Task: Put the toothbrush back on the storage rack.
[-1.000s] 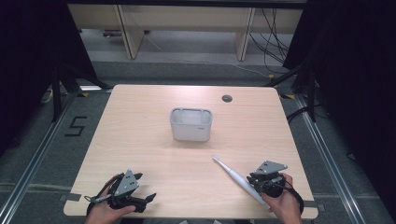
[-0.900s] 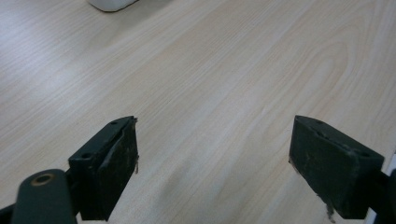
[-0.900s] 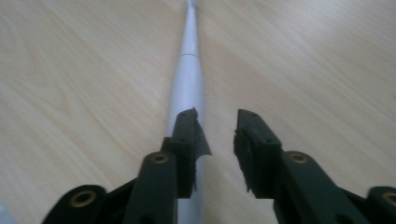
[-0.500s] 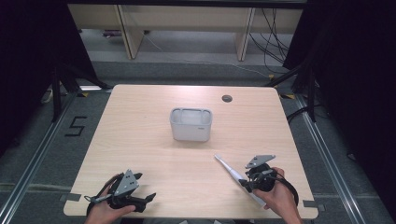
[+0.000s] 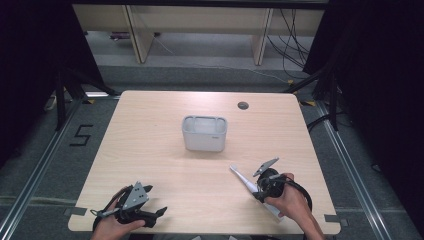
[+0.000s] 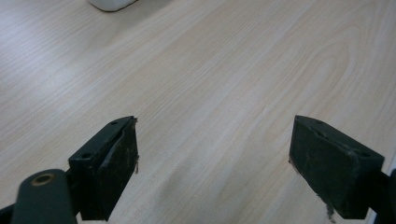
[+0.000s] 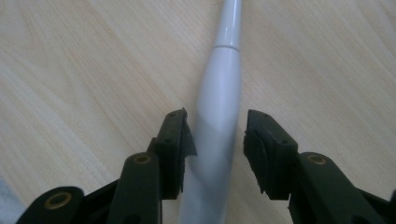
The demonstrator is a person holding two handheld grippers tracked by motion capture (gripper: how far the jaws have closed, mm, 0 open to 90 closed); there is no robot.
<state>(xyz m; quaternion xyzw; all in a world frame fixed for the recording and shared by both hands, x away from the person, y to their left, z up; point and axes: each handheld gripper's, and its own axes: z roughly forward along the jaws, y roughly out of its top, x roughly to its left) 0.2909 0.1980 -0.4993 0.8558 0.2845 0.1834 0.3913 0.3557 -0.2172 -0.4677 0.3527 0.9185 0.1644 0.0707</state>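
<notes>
A person is sitting at the near edge of a light wooden bench (image 5: 150, 150), holding a tool in each hand.

The right tool (image 7: 215, 140) is hovering near the bench's near right corner, straddling a white toothbrush-like wand (image 5: 245, 181). In the right gripper view its two black jaws are standing on either side of the wand's thicker handle (image 7: 219, 121); the left jaw is touching or almost touching the handle, while a narrow gap is showing between the handle and the right jaw, so the tool is partly closed around the wand and not yet clamping it. The wand is lying flat on the bench, its thin end pointing toward the bench's middle and its thick end running under the right hand (image 5: 290, 202) toward the near edge.

The left tool (image 5: 150, 215) is resting at the near left corner, held by the left hand (image 5: 112, 225). In the left gripper view its jaws are standing wide apart with bare wood between them, gripping nothing.

A white rectangular container (image 5: 204, 132) is standing upright around the bench's centre, well apart from both tools. A small dark round grommet (image 5: 243, 105) is sitting near the far edge.
</notes>
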